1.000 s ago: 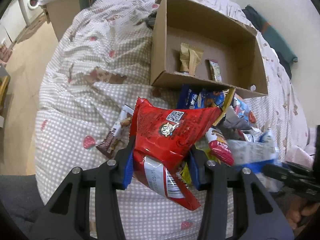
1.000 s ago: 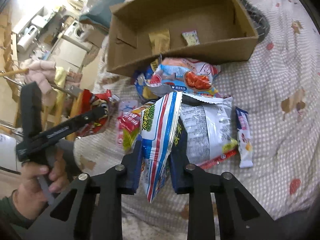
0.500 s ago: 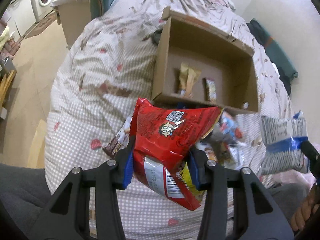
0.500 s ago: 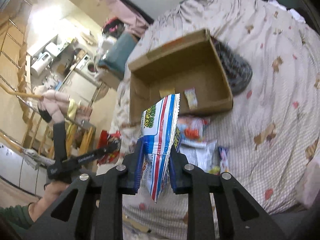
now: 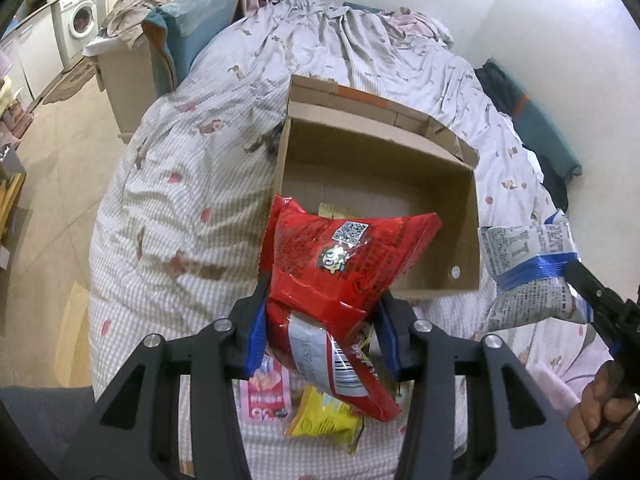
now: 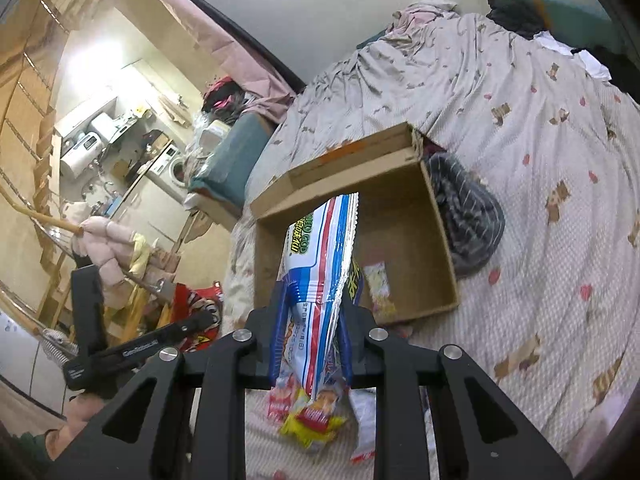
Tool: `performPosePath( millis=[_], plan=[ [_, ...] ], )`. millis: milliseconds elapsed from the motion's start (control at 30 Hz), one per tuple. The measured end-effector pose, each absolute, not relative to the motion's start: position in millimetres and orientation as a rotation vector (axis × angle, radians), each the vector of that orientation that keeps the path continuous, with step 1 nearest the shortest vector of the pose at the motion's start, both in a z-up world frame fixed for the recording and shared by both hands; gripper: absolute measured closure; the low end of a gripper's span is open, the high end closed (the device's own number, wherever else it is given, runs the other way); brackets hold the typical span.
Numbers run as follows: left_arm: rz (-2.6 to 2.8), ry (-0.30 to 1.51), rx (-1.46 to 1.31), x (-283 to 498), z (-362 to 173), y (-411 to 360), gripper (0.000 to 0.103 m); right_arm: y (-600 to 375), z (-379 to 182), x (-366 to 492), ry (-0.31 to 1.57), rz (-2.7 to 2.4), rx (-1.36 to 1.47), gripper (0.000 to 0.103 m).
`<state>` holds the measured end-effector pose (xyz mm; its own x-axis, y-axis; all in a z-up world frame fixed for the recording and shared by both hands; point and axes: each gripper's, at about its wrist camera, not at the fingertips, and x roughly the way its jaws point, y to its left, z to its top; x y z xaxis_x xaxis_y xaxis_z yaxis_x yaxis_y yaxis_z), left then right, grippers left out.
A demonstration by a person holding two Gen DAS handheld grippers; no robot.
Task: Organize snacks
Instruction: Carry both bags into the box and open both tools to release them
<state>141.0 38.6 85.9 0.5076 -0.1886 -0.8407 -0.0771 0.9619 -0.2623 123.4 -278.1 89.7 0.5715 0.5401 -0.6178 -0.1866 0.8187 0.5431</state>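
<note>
Above the bed [image 5: 172,184]: left gripper [image 5: 322,332] clamped on a red bag [image 5: 340,264], bag raised and tilted, its top corner overlapping the near wall of the box [image 5: 384,160]. Box open-topped, sitting on the checked cover, a pale packet just visible inside behind the red bag. Below the left gripper, on the cover: a pink packet [image 5: 266,394] and a yellow packet [image 5: 324,420], lying side by side, partly hidden by the bag.

To the right in the left view: right gripper [image 6: 310,344] pinching a white-and-blue bag [image 6: 320,264], held upright in the air beside the box's right wall. From the right view, that bag standing in front of the box [image 6: 404,216], with a small packet [image 6: 380,288] lying on the box floor. Under the right gripper: a heap of snacks [image 6: 316,416], red, yellow and white. Dark striped cloth [image 6: 468,216] touching the box's far side. Washing machine [image 5: 82,12] well apart, on the floor side.
</note>
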Motion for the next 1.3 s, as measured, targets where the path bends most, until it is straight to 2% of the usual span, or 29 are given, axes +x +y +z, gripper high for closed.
performPosePath(
  millis=[267,600,933,1133,1300],
  plan=[
    [-0.048,1.053,-0.247,182.8,71.8,22.9,0.061,-274.6,63.5,177.7,0.907,0.396,0.425,0.080],
    [-0.036,1.119,-0.197,218.0,26.0,-0.2,0.061,-260.0,13.4,214.3,0.970,0.284,0.293,0.080],
    [-0.002,1.143,-0.088,228.9,-4.9,-20.1,0.060,-238.5,-8.9,226.9,1.009,0.136,-0.032,0.080],
    [-0.003,1.141,-0.091,229.0,-7.7,-24.1,0.058,-231.6,-24.7,227.3,1.054,0.134,-0.078,0.080],
    [-0.003,1.133,-0.086,228.2,-5.7,-26.1,0.058,-239.5,-28.4,230.4,1.088,0.152,0.023,0.080]
  ],
)
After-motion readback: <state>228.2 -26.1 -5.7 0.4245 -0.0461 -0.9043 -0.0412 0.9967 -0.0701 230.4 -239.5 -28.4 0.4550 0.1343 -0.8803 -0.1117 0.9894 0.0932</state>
